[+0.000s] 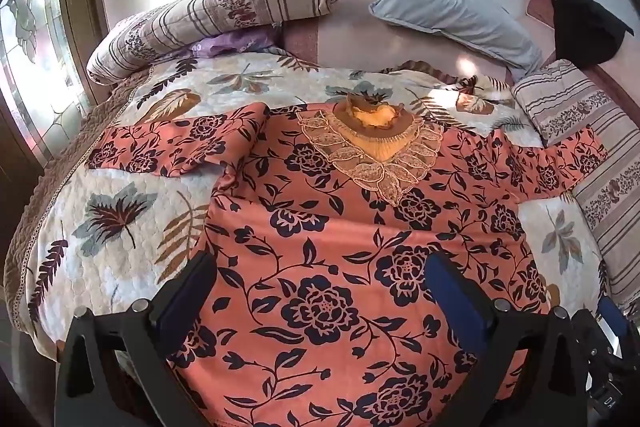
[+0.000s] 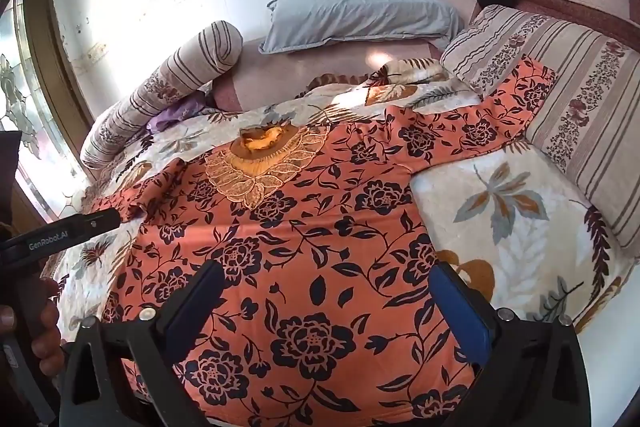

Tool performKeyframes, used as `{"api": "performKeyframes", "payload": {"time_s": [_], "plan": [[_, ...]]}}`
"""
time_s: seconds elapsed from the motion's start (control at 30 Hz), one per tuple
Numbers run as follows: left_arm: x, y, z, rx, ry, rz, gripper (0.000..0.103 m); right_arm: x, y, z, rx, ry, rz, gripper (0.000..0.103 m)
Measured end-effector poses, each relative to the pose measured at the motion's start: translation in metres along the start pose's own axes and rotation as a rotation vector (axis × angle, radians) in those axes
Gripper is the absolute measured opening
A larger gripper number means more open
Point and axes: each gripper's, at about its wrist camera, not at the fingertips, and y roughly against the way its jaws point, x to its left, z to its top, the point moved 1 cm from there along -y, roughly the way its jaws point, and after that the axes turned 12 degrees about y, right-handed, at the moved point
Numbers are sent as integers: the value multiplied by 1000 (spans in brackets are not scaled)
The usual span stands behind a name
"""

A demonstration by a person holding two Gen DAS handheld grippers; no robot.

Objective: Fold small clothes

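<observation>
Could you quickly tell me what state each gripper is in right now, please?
Left gripper: open, holding nothing, over the dress.
Right gripper: open, holding nothing, also over the dress.

Plenty of open quilt [image 2: 500,227] on both sides of the orange floral top [image 2: 312,227] to get in. Striped cushion [image 2: 580,115] crowds the right sleeve, rolled bolster [image 1: 208,15] and grey pillow [image 1: 448,11] block the far edge.
</observation>
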Motion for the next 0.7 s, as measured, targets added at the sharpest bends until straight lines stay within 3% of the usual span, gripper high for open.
{"api": "performKeyframes", "payload": {"time_s": [0.37, 0.7], "plan": [[-8, 6, -2, -3, -5, 9, 103, 1, 7, 3, -28, -9, 14, 103], [-7, 7, 1, -21, -5, 5, 103, 13, 0, 5, 21, 21, 34, 103]]}}
